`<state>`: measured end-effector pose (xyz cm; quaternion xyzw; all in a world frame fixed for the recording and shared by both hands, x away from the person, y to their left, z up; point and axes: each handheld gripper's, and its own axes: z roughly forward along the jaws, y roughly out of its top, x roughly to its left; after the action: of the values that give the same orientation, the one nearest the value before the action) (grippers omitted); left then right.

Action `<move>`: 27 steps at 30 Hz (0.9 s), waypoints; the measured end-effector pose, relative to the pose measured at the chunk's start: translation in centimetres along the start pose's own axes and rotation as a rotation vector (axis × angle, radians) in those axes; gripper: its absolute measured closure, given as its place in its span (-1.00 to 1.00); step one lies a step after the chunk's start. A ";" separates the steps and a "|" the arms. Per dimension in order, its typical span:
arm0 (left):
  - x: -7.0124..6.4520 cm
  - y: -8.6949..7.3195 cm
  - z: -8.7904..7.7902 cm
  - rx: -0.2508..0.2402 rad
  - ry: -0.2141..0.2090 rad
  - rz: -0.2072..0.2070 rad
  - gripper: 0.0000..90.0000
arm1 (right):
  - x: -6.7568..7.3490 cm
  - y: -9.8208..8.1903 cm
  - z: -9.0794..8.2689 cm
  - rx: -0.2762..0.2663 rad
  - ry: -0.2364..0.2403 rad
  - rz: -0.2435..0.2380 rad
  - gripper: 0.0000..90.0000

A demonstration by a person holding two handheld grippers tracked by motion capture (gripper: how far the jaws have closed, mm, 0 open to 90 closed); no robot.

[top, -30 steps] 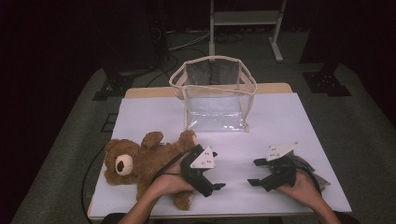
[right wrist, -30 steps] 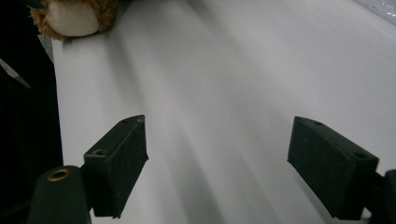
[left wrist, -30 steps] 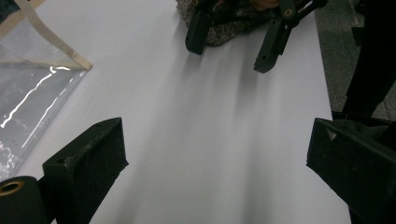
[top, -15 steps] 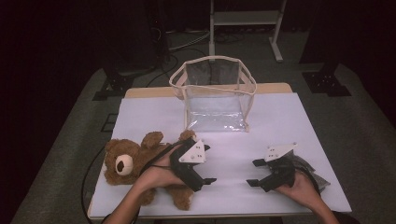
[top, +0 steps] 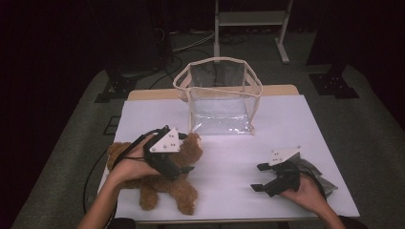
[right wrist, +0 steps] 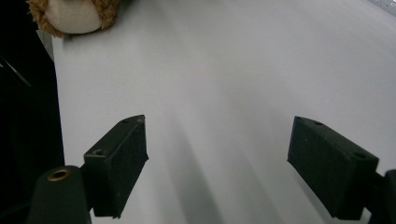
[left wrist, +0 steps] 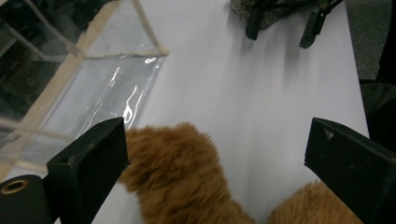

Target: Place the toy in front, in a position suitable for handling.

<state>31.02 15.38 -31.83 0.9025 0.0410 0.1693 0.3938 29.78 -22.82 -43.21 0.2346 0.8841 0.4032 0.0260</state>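
Observation:
A brown teddy bear (top: 165, 183) lies on its back at the front left of the white table (top: 286, 124). My left gripper (top: 185, 152) hovers over the bear's upper body, open. In the left gripper view its jaws (left wrist: 219, 158) stand wide apart around a tuft of the bear's fur (left wrist: 187, 172), without squeezing it. A clear plastic bag (top: 220, 98) with a beige rim stands open at the back middle of the table. My right gripper (top: 257, 177) rests low at the front right, open; between its jaws (right wrist: 219, 163) there is bare table.
A dark grey pouch (top: 317, 174) lies under the right hand near the table's front right corner. The bear's pale foot (right wrist: 74, 14) shows far off in the right gripper view. The clear bag (left wrist: 93, 93) stands close beyond the left jaw. Dark floor, cables and a stand surround the table.
My left gripper has moved left and slightly away from me, from beside the bear to over its upper body. The right gripper has barely shifted.

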 end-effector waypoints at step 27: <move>3.9 -5.2 -3.3 0.097 0.082 -0.077 -0.70 | 1.2 1.4 1.2 -0.006 0.081 -0.041 -0.59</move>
<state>33.83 22.08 -32.50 0.9107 0.0998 0.1885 0.3537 29.57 -20.71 -42.80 0.1997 0.8879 0.4144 -0.0007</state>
